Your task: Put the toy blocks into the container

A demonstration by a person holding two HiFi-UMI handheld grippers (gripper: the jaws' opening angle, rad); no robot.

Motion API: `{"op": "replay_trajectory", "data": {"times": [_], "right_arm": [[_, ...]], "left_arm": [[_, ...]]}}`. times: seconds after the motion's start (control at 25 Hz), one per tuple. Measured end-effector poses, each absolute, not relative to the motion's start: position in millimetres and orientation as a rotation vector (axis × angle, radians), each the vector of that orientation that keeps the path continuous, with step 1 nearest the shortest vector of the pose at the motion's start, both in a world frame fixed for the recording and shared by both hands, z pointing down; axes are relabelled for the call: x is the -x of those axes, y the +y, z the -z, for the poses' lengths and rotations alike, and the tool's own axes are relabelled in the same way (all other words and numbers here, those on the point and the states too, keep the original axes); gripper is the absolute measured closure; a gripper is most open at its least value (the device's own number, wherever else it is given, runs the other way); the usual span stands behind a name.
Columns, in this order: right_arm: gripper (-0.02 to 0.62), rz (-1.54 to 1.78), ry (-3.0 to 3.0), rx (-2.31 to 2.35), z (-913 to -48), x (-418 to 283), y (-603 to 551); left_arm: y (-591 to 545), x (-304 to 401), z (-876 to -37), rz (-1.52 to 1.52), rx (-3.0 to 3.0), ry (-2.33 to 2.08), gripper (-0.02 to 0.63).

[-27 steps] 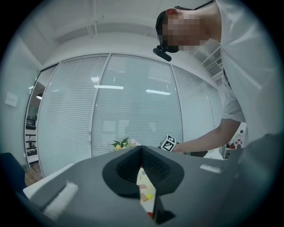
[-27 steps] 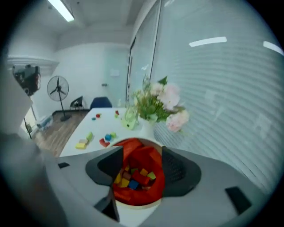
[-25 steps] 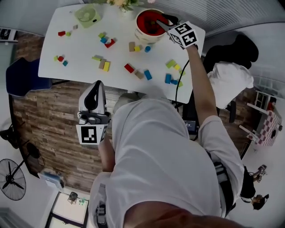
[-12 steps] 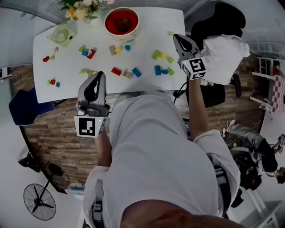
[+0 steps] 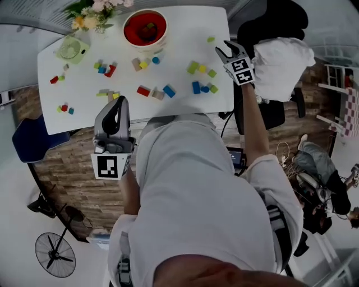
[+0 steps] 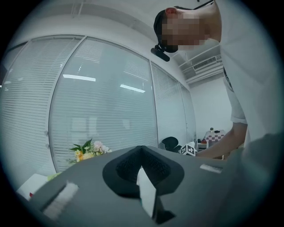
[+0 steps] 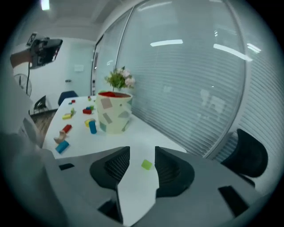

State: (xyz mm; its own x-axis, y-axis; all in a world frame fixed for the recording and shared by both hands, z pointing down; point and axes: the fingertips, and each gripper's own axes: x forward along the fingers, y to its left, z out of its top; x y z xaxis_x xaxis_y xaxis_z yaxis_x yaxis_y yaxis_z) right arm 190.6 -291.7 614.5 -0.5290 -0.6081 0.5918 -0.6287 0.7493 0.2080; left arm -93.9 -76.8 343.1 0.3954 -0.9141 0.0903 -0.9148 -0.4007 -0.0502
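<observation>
The container, a red-lined bowl [image 5: 145,28], stands at the table's far side and shows as a pale patterned pot [image 7: 114,111] in the right gripper view. Several coloured blocks lie scattered, among them a red block [image 5: 143,91] and a blue block [image 5: 169,91]. My right gripper [image 5: 224,50] hovers over the table's right end. Its jaws are opening with a gap between the pads, and a lone light-green block [image 7: 147,165] lies on the table just beyond them, untouched. My left gripper [image 5: 116,107] hangs off the table's front edge, shut and empty.
A green desk fan [image 5: 70,49] and flowers [image 5: 92,8] sit at the table's far left. A black chair [image 5: 269,22] with a white cloth [image 5: 283,59] stands right of the table. A blue chair [image 5: 28,137] is at the left, a floor fan [image 5: 53,255] behind.
My right gripper left the bowl, swung back to the table's right edge, then moved forward toward the lone green block. The left gripper has hardly moved.
</observation>
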Motion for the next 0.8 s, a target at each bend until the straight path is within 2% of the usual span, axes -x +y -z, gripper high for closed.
{"op": "replay_trajectory", "data": {"times": [0.28, 0.44, 0.48, 0.52, 0.8], "right_arm": [[0.365, 0.167, -1.915, -0.337, -709.2, -171.5, -347.5], [0.365, 0.209, -1.773, -0.070, -751.1, -163.6, -350.9], [0.411, 0.219, -1.749, -0.028, -757.3, -163.2, -349.5], [0.520, 0.227, -1.742, -0.013, -759.8, -162.8, -349.4], [0.526, 0.020, -2.097, -0.361, -702.7, -142.4, -346.7]], "left_arm": [[-38.2, 138.7, -361.6, -0.325, -2.412, -1.907, 0.607], [-20.1, 156.0, -366.1, -0.363, -2.297, -1.991, 0.609], [-17.7, 158.9, -366.8, -0.365, -2.277, -2.006, 0.607], [-16.1, 161.0, -367.4, -0.363, -2.262, -2.019, 0.607], [-31.8, 160.8, -368.5, -0.304, -2.309, -1.995, 0.607]]}}
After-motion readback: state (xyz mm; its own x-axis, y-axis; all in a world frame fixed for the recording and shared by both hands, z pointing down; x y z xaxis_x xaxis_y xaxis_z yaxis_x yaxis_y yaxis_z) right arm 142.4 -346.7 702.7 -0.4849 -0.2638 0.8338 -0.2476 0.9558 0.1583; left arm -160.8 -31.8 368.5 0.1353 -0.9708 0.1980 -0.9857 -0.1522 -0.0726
